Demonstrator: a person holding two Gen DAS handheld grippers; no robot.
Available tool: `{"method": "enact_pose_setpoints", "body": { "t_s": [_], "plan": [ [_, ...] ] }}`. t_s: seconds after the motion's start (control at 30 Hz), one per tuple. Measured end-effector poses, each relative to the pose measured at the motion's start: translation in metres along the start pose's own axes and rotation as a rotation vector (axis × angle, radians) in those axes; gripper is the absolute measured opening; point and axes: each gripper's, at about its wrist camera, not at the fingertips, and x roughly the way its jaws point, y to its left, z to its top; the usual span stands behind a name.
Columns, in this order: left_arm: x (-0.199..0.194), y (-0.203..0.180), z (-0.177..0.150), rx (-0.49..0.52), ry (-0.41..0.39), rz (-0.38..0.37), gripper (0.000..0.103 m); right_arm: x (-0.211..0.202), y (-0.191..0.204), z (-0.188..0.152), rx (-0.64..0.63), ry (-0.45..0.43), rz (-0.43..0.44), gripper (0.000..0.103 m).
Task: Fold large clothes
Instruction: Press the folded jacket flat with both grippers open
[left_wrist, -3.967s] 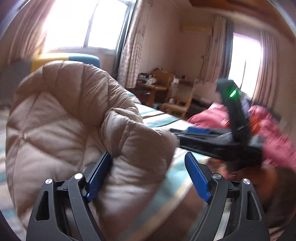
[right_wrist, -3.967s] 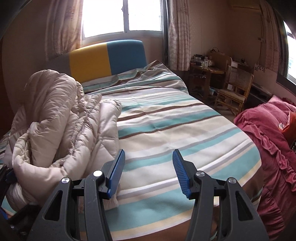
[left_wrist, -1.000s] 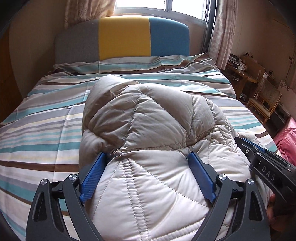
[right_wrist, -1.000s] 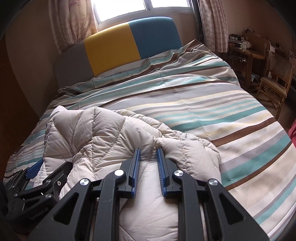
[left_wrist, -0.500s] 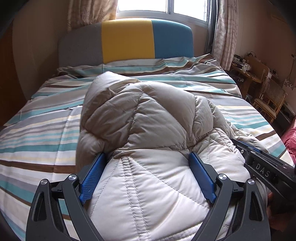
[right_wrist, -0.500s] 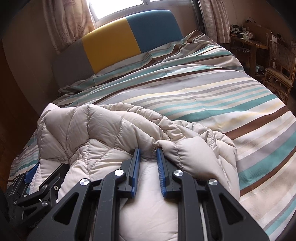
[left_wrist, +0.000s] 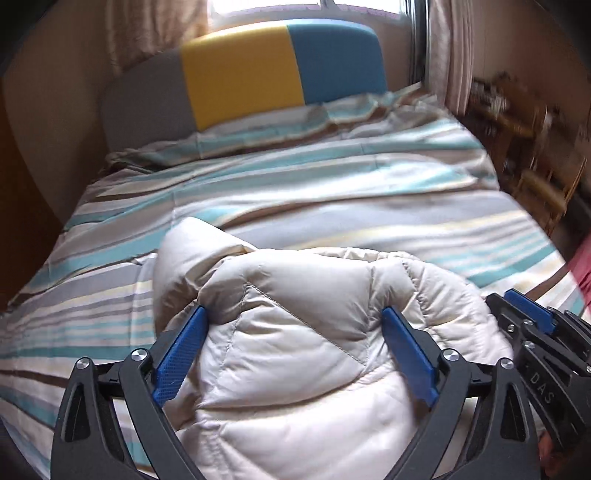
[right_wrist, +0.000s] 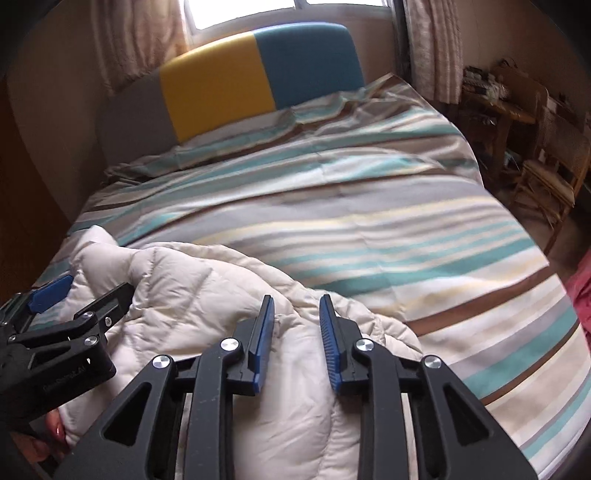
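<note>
A cream quilted down jacket (left_wrist: 295, 354) lies bunched at the near end of the striped bed (left_wrist: 295, 192). My left gripper (left_wrist: 291, 332) is open wide, its blue pads on either side of a puffy fold of the jacket. My right gripper (right_wrist: 295, 317) is partly open just above the jacket (right_wrist: 207, 295), with no fabric between its pads. In the left wrist view the right gripper (left_wrist: 532, 332) shows at the right edge. In the right wrist view the left gripper (right_wrist: 66, 306) shows at the left edge.
The bed has a grey, yellow and blue headboard (right_wrist: 251, 77) under a bright window. A wooden table (right_wrist: 498, 99) and chair (right_wrist: 554, 162) stand to the right. A red cover (right_wrist: 580, 288) lies at the right edge.
My right gripper has opened and let go of the jacket fold. The jacket has dropped lower and flatter onto the bed. Both views have tilted, and more bedding shows.
</note>
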Motion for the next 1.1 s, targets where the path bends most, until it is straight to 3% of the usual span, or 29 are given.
{"method": "enact_pose_setpoints", "body": {
  "t_s": [0.13,0.4,0.5,0.6,0.67,0.8,1.0,1.1],
  "plan": [
    [0.017,-0.009,-0.008,0.032,-0.031,0.026,0.1,0.012,-0.018,-0.006,0.09,-0.008,0.032,0.023],
    [0.033,-0.01,-0.016,0.015,-0.076,0.028,0.1,0.03,-0.007,-0.012,0.052,-0.033,-0.072,0.023],
    [0.019,-0.011,-0.019,0.027,-0.076,0.038,0.1,0.03,-0.006,-0.013,0.035,-0.043,-0.09,0.023],
    [-0.013,-0.008,-0.033,-0.016,-0.053,-0.023,0.1,0.031,-0.009,-0.013,0.045,-0.046,-0.083,0.023],
    [-0.03,-0.009,-0.047,-0.034,-0.069,-0.024,0.1,0.029,-0.01,-0.013,0.048,-0.052,-0.078,0.024],
    [-0.031,-0.011,-0.074,-0.024,-0.198,-0.006,0.1,0.014,-0.007,-0.017,0.039,-0.103,-0.089,0.024],
    [-0.025,-0.012,-0.079,-0.017,-0.235,-0.014,0.1,-0.031,-0.004,-0.045,0.017,-0.201,-0.128,0.039],
    [-0.026,-0.014,-0.081,-0.011,-0.245,-0.024,0.1,-0.038,-0.006,-0.056,0.017,-0.234,-0.134,0.04]
  ]
}}
